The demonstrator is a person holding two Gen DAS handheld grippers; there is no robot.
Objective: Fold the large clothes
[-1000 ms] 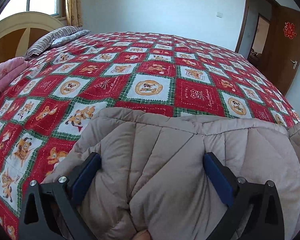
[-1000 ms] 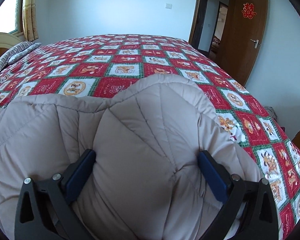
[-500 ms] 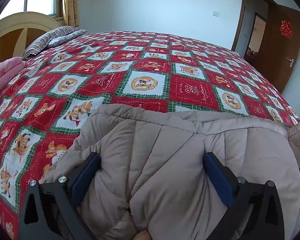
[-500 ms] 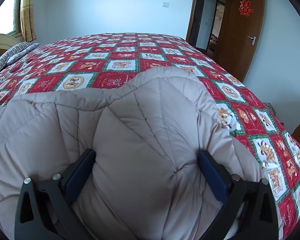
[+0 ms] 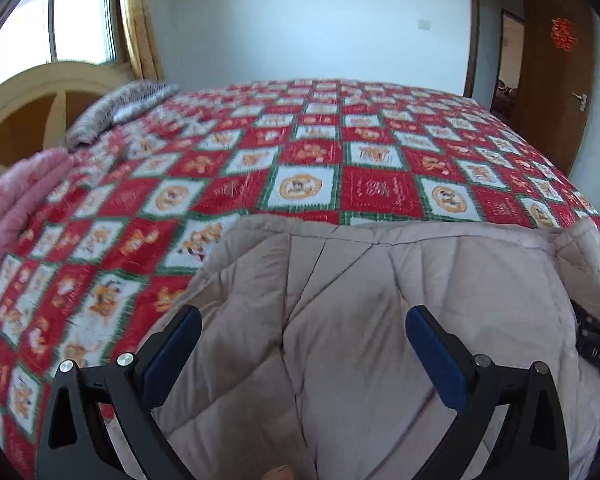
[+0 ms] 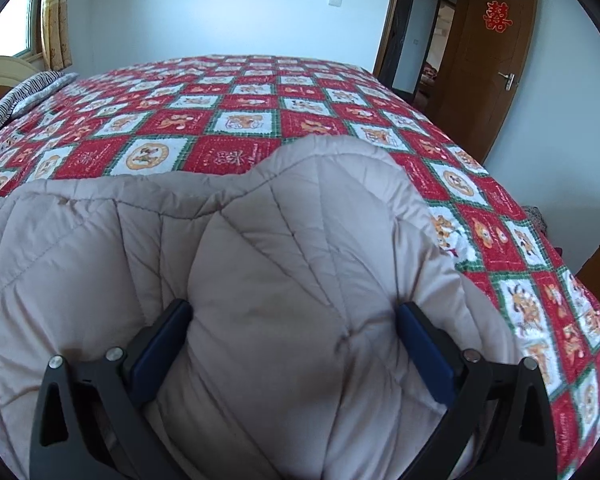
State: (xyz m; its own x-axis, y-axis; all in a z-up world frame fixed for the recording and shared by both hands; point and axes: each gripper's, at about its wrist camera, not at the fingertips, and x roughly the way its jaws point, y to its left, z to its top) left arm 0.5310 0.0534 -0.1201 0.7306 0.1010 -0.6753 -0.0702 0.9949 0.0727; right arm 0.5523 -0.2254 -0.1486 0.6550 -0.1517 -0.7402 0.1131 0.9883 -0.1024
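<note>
Fingers of the left gripper (image 5: 303, 344) stand wide apart, blue pads on either side of a thick bulge of the beige quilted garment (image 5: 380, 320); fingers of the right gripper (image 6: 294, 338) do the same on its own bunch of that padded cloth (image 6: 284, 264). Padding fills both gaps fully. Pads appear pressed into the cloth on both sides, so I read each as holding it, though how firmly cannot be told.

Garment location: bunched at the near edge of the bed (image 5: 340, 184), raised on the grippers, its far seam lying over the red patterned cover (image 6: 220, 120). A striped pillow (image 5: 116, 112) and pink bedding (image 5: 16, 196) sit at the left, well apart from the garment.

Risks, judged from this state:
- Grip is on bulk, not on an edge or corner. The puffy fill may compress and creep out from between the pads, so one side drops.
- If the two grippers travel unevenly, the fold line skews and the layers land misaligned.
- The slick shell on a flat cover may slide rather than stay when laid forward.
- The left view is motion-blurred; a fast move adds slip risk.
- The hanging underside is hidden; a sleeve could trail or tuck wrongly.
</note>
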